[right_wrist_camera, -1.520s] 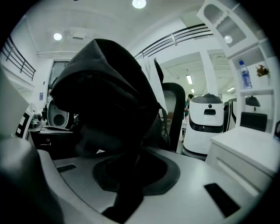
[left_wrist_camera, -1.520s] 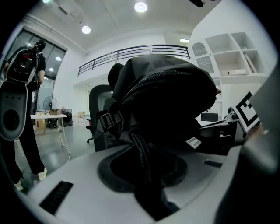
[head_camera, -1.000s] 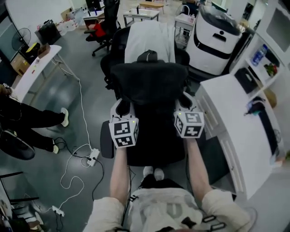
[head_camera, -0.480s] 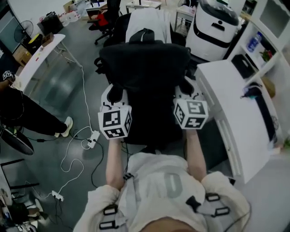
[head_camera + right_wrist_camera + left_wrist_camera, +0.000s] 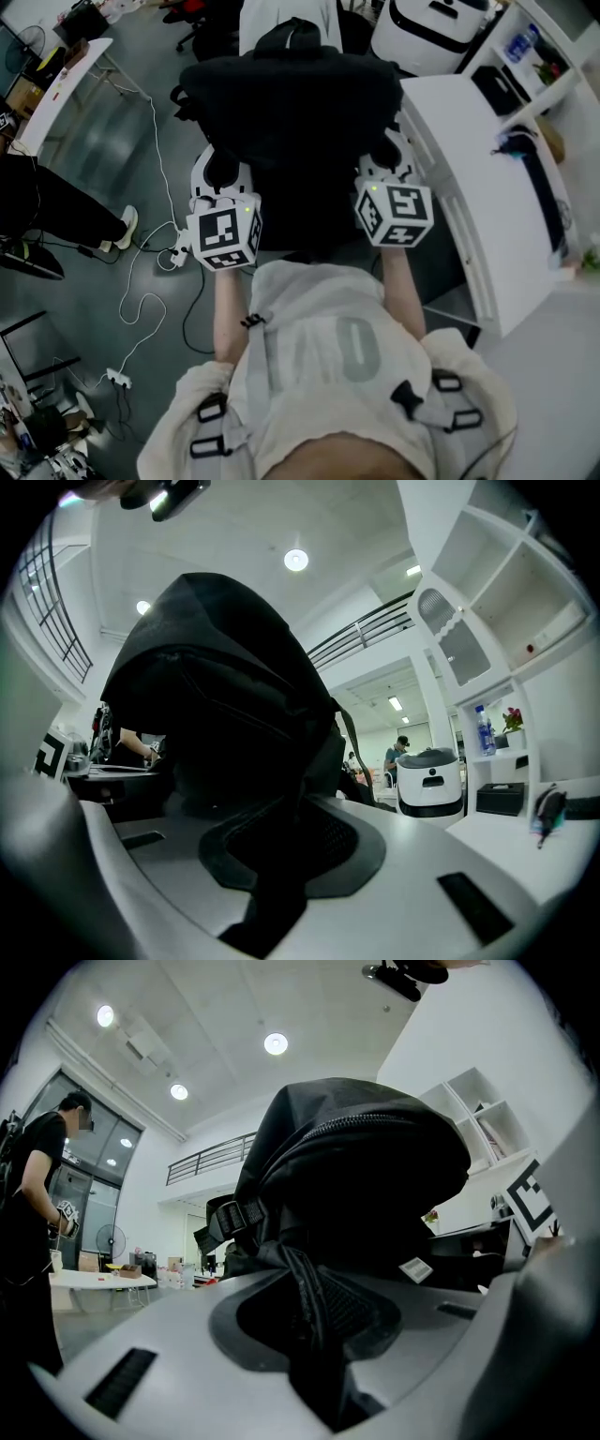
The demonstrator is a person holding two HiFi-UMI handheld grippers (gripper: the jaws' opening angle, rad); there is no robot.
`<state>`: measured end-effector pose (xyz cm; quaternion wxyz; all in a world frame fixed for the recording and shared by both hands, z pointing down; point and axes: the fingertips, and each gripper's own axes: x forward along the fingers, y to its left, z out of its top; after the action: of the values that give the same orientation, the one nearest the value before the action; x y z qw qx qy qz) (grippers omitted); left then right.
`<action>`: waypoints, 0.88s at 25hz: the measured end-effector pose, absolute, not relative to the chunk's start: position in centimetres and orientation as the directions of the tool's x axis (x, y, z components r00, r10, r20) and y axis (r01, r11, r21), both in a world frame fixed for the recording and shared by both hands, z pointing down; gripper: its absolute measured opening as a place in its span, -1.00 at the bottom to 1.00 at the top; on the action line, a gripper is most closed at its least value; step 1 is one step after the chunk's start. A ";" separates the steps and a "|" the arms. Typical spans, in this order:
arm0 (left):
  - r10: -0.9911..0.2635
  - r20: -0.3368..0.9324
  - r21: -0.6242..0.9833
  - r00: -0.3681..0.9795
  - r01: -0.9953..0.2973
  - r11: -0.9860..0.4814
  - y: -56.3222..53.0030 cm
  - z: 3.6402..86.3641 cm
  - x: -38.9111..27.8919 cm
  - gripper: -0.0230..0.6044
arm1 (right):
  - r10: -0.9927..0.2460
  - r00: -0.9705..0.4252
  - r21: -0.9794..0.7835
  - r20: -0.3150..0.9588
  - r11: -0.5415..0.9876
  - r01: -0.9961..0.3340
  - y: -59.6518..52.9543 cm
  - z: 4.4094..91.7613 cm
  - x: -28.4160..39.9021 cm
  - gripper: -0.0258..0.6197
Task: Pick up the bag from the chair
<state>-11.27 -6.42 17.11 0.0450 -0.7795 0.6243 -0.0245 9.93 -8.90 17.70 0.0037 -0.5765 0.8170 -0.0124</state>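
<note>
Slippage is the risk: the left gripper [image 5: 221, 169] and right gripper [image 5: 382, 161] each clamp only a thin fold or strap of the black bag [image 5: 291, 103], held up between them at twelve o'clock, and its weight could pull the fabric free.

A white desk [image 5: 478, 178] stands at right; a power strip [image 5: 177, 256] lies on the grey floor [image 5: 94, 169].

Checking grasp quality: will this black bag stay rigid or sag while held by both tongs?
Probably floppy: the bag is soft fabric, bunched where the left tongs pinch its strap. Likely sags between them and the right tongs.
</note>
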 end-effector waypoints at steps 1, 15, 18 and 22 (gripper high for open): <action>-0.975 -0.021 -0.101 0.223 -0.970 -0.220 -6.4 17.1 -11.1 -0.66 | -0.943 -0.333 -0.024 0.004 0.333 -0.943 -8.7 17.6 10.1 -0.74; -0.976 -0.020 -0.087 0.218 -0.972 -0.216 -5.5 17.7 -10.5 -0.66 | -0.940 -0.341 -0.038 0.001 0.341 -0.939 -7.8 17.9 10.8 -0.74; -0.976 -0.018 -0.090 0.218 -0.972 -0.215 -5.2 17.5 -10.7 -0.66 | -0.939 -0.344 -0.042 0.004 0.344 -0.938 -7.5 17.8 10.6 -0.74; -0.975 -0.023 -0.097 0.220 -0.971 -0.217 -4.9 17.2 -10.7 -0.66 | -0.939 -0.345 -0.051 -0.002 0.345 -0.937 -7.2 17.6 10.5 -0.74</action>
<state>-10.74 -4.88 17.21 0.0451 -0.7798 0.6240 -0.0217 10.54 -7.19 17.64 0.0154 -0.5720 0.8199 -0.0204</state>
